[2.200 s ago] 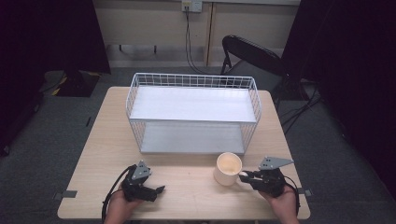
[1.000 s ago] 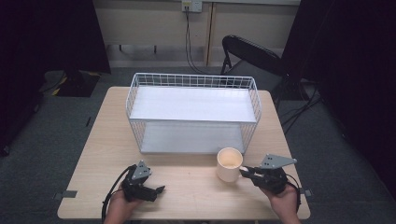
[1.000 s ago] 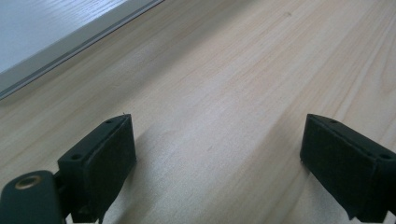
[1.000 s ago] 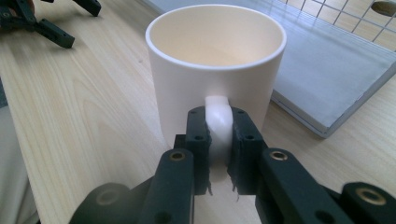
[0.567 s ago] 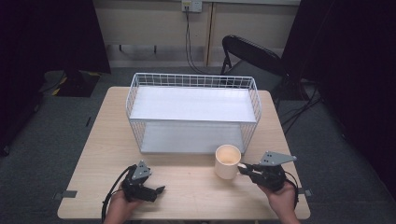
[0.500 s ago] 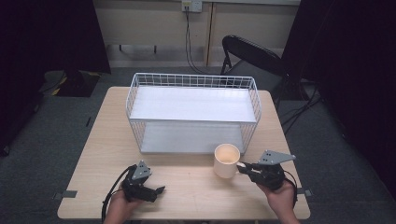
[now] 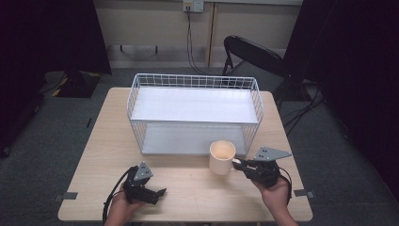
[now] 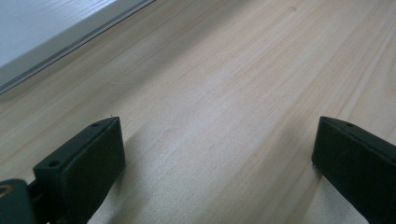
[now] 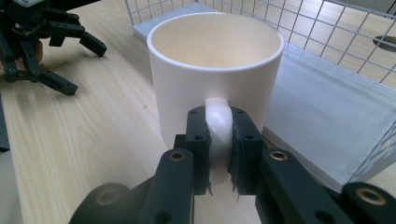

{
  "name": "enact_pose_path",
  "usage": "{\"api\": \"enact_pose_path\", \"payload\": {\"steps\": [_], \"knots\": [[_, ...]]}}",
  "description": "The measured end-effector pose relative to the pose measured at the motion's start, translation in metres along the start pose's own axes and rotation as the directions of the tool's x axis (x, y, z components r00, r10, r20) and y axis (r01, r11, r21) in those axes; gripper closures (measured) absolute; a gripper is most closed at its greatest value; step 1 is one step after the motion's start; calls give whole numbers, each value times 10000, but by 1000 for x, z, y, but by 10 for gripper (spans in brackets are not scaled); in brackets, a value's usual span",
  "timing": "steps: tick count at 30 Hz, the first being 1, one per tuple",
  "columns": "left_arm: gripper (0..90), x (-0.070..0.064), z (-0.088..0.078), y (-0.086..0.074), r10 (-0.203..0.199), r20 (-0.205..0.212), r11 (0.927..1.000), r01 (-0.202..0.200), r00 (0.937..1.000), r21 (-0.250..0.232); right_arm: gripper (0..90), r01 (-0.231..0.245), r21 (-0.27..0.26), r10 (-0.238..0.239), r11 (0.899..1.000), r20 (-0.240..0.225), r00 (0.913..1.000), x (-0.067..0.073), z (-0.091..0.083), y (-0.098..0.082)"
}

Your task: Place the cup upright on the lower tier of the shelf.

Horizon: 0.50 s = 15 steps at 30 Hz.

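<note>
- My right gripper (image 9: pixel 218 140) has its jaws clamped on the handle (image 9: pixel 218 122) of the cream mug (image 9: pixel 215 65); I see that handle pinched between the two black pads at lower centre of the right gripper view.
- In the high view the mug (image 7: pixel 222 157) stands upright on the bench (image 7: pixel 188 188), right of centre, just in front of the white wire basket (image 7: pixel 195 113).
- My left gripper (image 7: pixel 150 192) sits at the lower left of the high view, jaws spread wide over bare wood, gripping nothing.
</note>
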<state>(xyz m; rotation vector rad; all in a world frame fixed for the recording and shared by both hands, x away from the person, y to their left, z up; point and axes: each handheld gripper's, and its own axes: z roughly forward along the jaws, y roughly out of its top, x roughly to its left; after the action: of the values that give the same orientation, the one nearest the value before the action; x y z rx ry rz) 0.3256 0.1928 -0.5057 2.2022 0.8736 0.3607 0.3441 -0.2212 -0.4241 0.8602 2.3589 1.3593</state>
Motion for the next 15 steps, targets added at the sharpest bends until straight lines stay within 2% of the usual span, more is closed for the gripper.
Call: {"api": "enact_pose_path", "payload": {"steps": [15], "knots": [[0, 0, 0, 0, -48, -56, 10000, 48, 10000, 41, 804, -78, -113, 82, 9999, 374, 9993, -2, 9, 4]]}}
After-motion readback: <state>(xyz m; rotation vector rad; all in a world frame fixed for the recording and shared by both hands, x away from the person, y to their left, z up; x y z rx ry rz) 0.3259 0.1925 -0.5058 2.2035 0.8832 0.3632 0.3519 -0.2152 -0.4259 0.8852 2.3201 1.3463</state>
